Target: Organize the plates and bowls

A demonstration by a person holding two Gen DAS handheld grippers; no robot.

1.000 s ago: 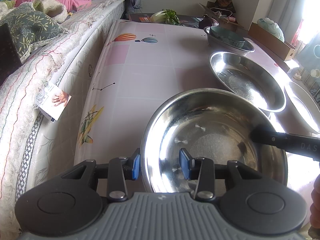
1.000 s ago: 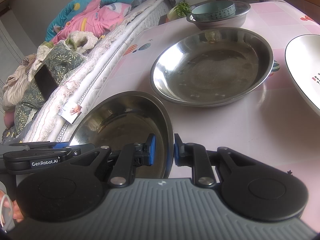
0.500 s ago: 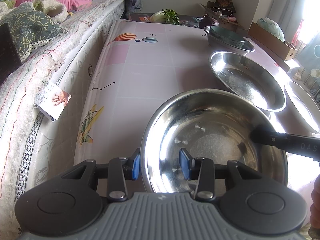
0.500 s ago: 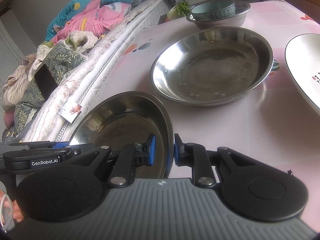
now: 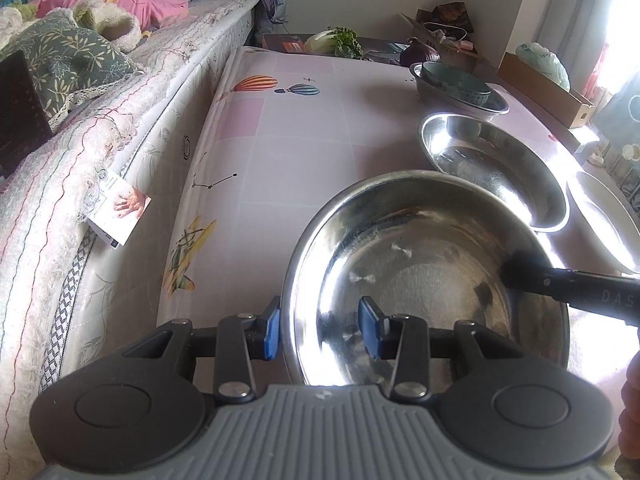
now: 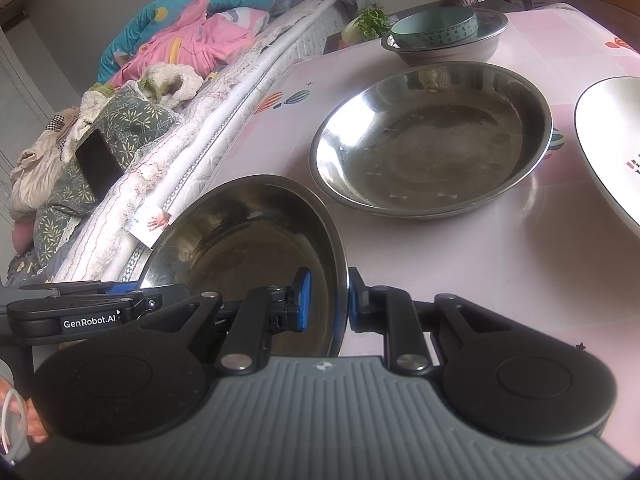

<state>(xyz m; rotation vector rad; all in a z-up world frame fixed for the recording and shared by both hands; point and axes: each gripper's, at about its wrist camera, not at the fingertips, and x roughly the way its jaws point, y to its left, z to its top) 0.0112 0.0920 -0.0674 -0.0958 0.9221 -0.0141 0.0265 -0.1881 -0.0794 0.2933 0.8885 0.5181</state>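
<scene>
Here the near steel bowl (image 5: 424,280) sits close to the near edge of the table (image 5: 288,152), gripped from both sides. The left gripper (image 5: 320,326) straddles its left rim, one blue pad outside and one inside the bowl; the pads look set against the wall, though the fit is hard to judge. The right gripper (image 6: 325,304) is clamped tight on the right rim, its jaws nearly together with only the thin metal edge between them. Just beyond this bowl lies a wider steel dish (image 6: 432,140), apart from it. Farther back, toward the far edge, a steel basin (image 6: 448,50) holds a pale green bowl (image 6: 434,28). A white plate (image 6: 608,148) lies by the right edge. A mattress (image 5: 100,184) runs along the table's left edge, with a paper tag (image 5: 120,214) hanging from it.
</scene>
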